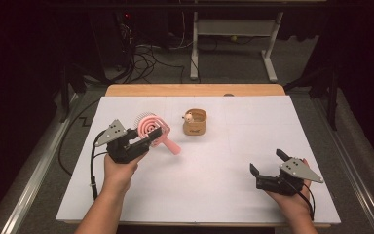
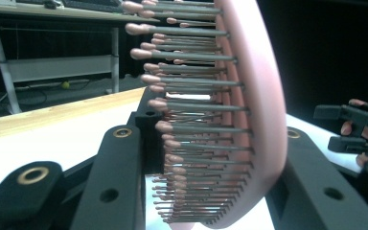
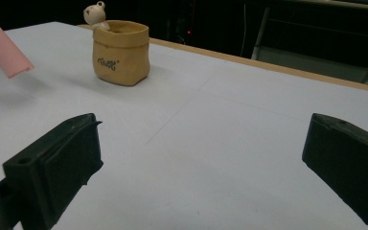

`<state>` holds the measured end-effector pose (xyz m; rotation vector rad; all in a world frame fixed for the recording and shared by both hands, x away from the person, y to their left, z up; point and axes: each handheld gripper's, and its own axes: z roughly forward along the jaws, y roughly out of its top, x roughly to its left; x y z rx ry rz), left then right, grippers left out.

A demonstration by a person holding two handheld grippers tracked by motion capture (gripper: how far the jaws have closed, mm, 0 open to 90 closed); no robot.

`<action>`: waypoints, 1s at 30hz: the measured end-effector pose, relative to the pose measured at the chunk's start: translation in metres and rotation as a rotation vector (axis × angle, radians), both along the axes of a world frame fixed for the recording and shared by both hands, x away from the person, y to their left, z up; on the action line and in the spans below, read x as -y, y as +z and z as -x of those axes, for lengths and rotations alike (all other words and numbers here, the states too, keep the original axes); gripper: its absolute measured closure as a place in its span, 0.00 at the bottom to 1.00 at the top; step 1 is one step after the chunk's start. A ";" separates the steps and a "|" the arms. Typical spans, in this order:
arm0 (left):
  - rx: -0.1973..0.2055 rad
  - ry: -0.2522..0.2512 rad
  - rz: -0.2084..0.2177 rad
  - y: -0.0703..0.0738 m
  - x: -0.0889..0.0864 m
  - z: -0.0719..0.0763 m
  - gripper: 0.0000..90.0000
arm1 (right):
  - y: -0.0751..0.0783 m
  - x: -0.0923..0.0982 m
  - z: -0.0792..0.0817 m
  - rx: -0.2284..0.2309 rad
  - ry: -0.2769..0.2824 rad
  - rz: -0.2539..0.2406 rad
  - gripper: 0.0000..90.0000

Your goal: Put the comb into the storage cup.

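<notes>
A: High view. Report gripper states.

B: The left gripper (image 1: pixel 152 137) has its jaws clamped on the head of a pink hairbrush (image 1: pixel 152 128). The brush is lifted above the white table (image 1: pixel 214 195), at the left of centre; its handle slopes down to the right. The right gripper (image 1: pixel 268 163) sits low at the right near edge, jaws spread apart with nothing between them. The two grippers are well apart.

A: Other items?

B: A tan pot (image 1: pixel 195 122) with a small bear figure (image 1: pixel 189 117) at its rim stands just right of the brush, not touching it.

A: Left gripper view.

B: The hairbrush (image 2: pixel 261 105) stands on edge between the two black jaws, bristles (image 2: pixel 191 108) pointing left. The right jaw lies against the back of the head; the left jaw meets the bristle side. The right gripper (image 2: pixel 338 128) appears farther off at the right edge.

A: Right gripper view.

B: Both jaws rise wide apart over bare table (image 3: pixel 220 143). The tan pot (image 3: pixel 120 51) and bear figure (image 3: pixel 95 14) stand ahead at upper left. The end of the brush handle (image 3: pixel 5 50) enters from the left, clear of the surface.
</notes>
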<state>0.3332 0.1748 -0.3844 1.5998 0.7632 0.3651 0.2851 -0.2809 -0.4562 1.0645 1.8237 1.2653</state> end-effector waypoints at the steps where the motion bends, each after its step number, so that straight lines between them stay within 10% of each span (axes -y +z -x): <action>1: 0.000 0.000 0.000 0.000 0.000 0.000 0.70 | 0.000 0.000 0.000 0.002 0.000 -0.003 0.00; 30: 0.009 -0.008 0.014 0.023 0.032 -0.022 0.70 | 0.003 0.001 0.004 0.037 0.016 -0.014 0.00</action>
